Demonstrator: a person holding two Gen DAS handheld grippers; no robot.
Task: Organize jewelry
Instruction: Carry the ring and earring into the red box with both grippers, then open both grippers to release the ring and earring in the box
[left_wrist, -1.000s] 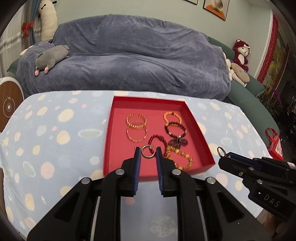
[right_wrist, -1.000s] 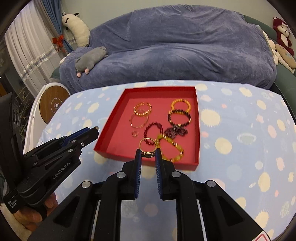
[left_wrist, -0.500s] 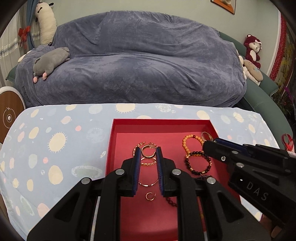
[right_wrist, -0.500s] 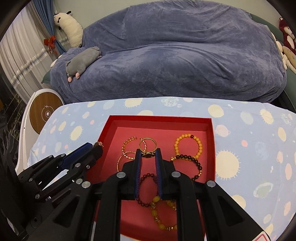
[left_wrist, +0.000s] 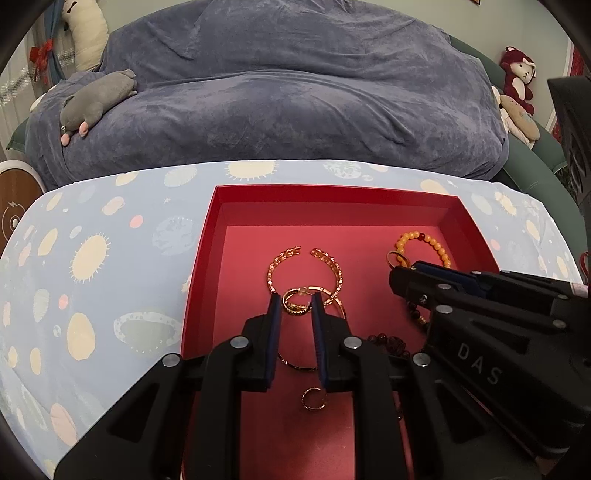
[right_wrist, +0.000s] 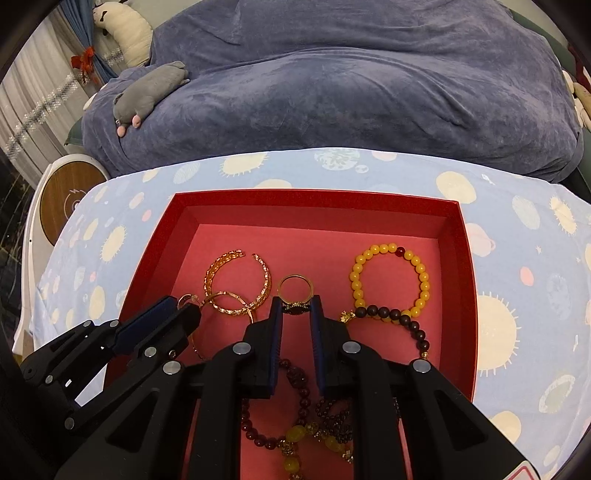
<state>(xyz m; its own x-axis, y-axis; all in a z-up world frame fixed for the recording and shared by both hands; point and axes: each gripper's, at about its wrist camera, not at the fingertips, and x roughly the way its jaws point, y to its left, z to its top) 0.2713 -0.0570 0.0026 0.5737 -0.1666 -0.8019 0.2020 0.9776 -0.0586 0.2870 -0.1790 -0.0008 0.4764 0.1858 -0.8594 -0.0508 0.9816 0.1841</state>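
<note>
Red cardboard tray (left_wrist: 207, 258) sits on the blue planet-print tablecloth (left_wrist: 92, 258), and both grippers hang right over it. A second ago they were back at the tray's near edge; since then they've come forward and dropped lower, so the near wall has slipped out of both views.

The left gripper (left_wrist: 294, 301) is pinching a small gold hoop (left_wrist: 295, 301) between its blue pads, same hold as before. It hangs above the two open gold bangles (left_wrist: 306, 269) on the left side of the tray, and another small gold hoop (left_wrist: 314, 398) lies loose on the floor under its jaws.

The right gripper (right_wrist: 295, 303) is clamped on a gold ring (right_wrist: 294, 290) with a dark stone setting, also unchanged. It's over the middle of the tray, between the bangles and the yellow bead bracelet (right_wrist: 389, 280). A dark bead bracelet (right_wrist: 402, 321) touches the yellow one's near edge, and more dark red and yellow beads (right_wrist: 295, 432) sit beneath the fingers.

Behind the table there's the sofa under its blue-grey cover (right_wrist: 332, 81), with a grey plush toy (right_wrist: 147, 92).
</note>
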